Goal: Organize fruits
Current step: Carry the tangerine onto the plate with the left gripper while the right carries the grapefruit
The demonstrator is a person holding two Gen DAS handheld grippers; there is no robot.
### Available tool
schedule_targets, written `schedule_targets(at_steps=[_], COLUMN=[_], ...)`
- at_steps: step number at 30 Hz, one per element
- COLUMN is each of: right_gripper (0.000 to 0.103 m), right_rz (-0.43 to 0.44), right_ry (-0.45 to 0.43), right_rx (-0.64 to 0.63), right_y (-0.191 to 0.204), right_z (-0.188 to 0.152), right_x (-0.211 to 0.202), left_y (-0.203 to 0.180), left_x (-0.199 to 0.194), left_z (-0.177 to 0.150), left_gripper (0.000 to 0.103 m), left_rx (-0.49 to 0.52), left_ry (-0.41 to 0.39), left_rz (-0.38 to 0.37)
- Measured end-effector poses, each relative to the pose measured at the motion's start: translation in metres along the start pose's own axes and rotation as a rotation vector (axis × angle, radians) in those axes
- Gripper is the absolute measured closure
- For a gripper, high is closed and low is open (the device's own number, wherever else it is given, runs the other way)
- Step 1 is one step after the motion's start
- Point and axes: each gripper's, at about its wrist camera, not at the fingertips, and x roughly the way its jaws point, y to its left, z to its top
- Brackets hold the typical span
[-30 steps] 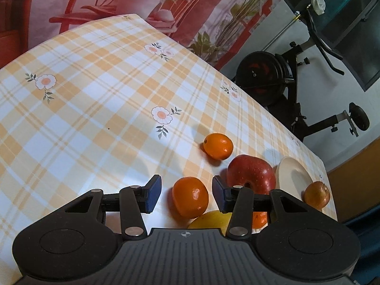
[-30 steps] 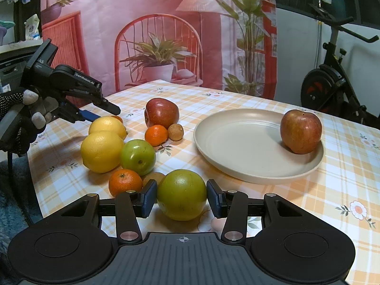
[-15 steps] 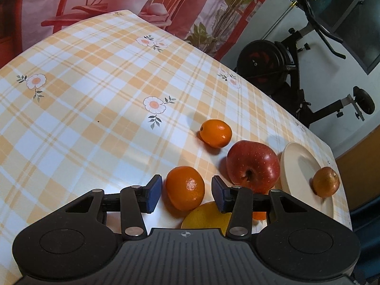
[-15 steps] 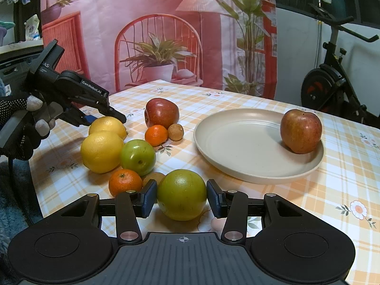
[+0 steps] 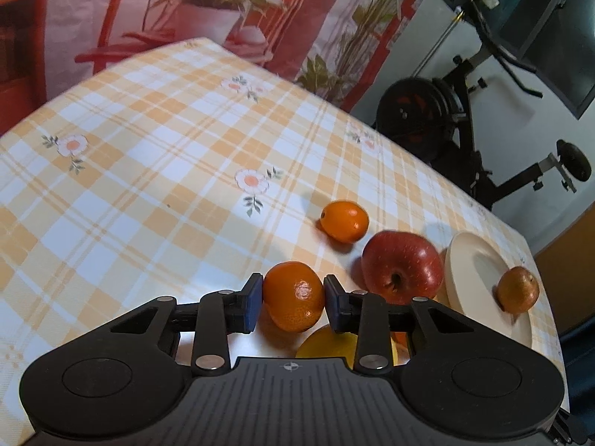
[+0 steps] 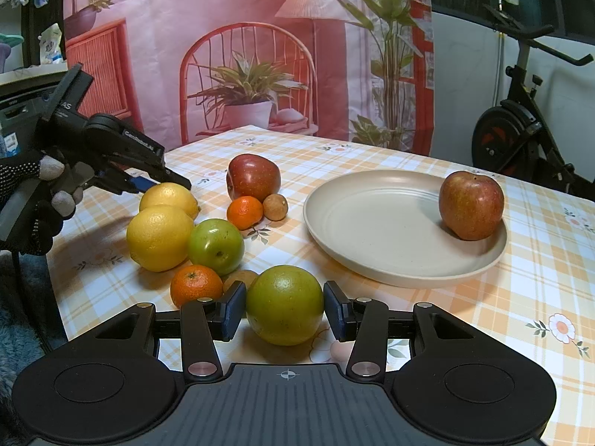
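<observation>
My left gripper [image 5: 293, 304] has a tangerine [image 5: 293, 297] between its blue pads; its jaws are closing and both pads touch the peel. In the right wrist view the left gripper [image 6: 163, 186] reaches in behind two lemons [image 6: 160, 238], and the tangerine is hidden there. My right gripper [image 6: 284, 312] is shut on a large green citrus fruit [image 6: 284, 304] near the table's front edge. A beige plate [image 6: 334, 200] at the right holds one red-yellow apple [image 6: 470, 204]. A red apple [image 6: 253, 176] stands left of the plate.
Loose on the checked cloth lie a green apple [image 6: 215, 245], a tangerine [image 6: 195, 284], a small orange [image 6: 244, 212] and a brown round fruit [image 6: 275, 206]. A gloved hand [image 6: 33, 200] holds the left gripper. An exercise bike [image 6: 520, 126] stands beyond the table.
The left gripper's pads have come together from wide apart until they touch the tangerine. The right gripper and its green fruit have not moved.
</observation>
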Motion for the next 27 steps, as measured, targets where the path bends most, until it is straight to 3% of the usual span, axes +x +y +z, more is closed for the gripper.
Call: schedule_targets(at_steps=[11,27], right_gripper=[0.061,0.061], right_rz=[-0.01,-0.06], right_ry=[-0.038,-0.104], right_rx=[0.035,0.115], right_y=[-0.004,-0.02], right_z=[0.0,0.0], right_x=[-0.004,-0.014], left_y=[-0.015,-0.049], left_x=[-0.037,-0.046], left_z=[-0.01,-0.022], left_gripper=[0.066,0.066], left_rx=[0.062,0.216], left_ry=[-0.119,-0.156], left_rz=[-0.008,-0.054])
